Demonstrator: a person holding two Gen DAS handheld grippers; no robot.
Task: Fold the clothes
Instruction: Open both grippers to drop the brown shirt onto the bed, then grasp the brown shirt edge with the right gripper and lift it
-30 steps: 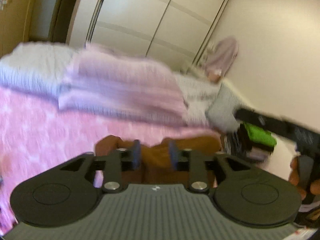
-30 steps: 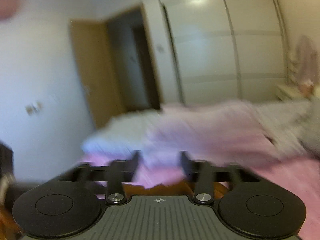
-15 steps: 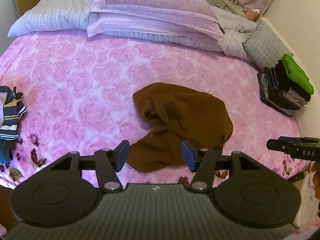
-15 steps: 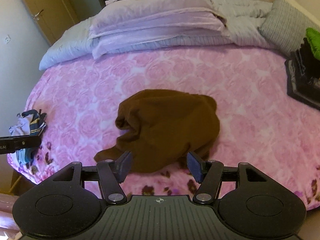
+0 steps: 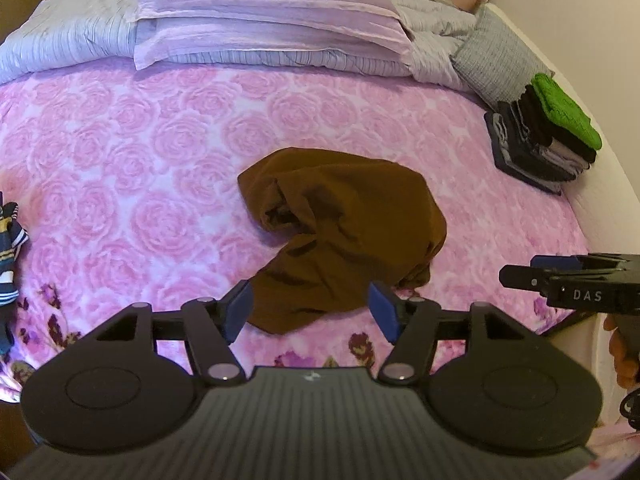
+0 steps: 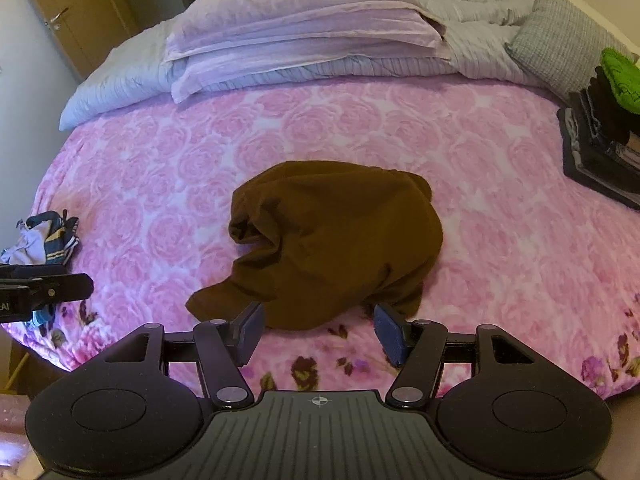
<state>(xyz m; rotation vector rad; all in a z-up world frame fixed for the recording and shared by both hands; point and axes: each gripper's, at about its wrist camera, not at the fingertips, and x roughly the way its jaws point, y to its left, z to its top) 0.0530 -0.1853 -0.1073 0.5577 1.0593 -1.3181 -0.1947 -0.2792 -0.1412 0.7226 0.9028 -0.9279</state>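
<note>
Two hand-held grippers hover above the near edge of a bed, both with jaws spread wide and holding nothing. The left gripper (image 5: 310, 314) frames the near hem of a crumpled brown garment (image 5: 344, 236) between its blue fingertip pads (image 5: 238, 312), without touching the cloth. The right gripper (image 6: 318, 332) is poised the same way over the garment's front edge, its fingers apart and empty. In the left wrist view the right gripper's black body juts in from the right side, with part of a person's hand (image 5: 622, 358) behind it; in the right wrist view the left gripper's tip shows at the left edge.

The brown garment lies in a loose heap near the middle of the pink rose-patterned bedspread (image 6: 168, 184), toward the foot of the bed, one flap trailing to the near left. A small bundle of striped clothing (image 6: 44, 238) sits at the left edge of the bed, well apart from the garment. On the far right, a stack of folded clothes (image 5: 540, 140), dark items topped by a bright green piece (image 5: 566, 110), rests beside a grey textured cushion (image 5: 490, 60). Beyond, lilac pillows (image 6: 304, 28) lie stacked on a pale striped duvet (image 5: 72, 40) at the head of the bed. A wooden door (image 6: 68, 16) stands at the far left.
</note>
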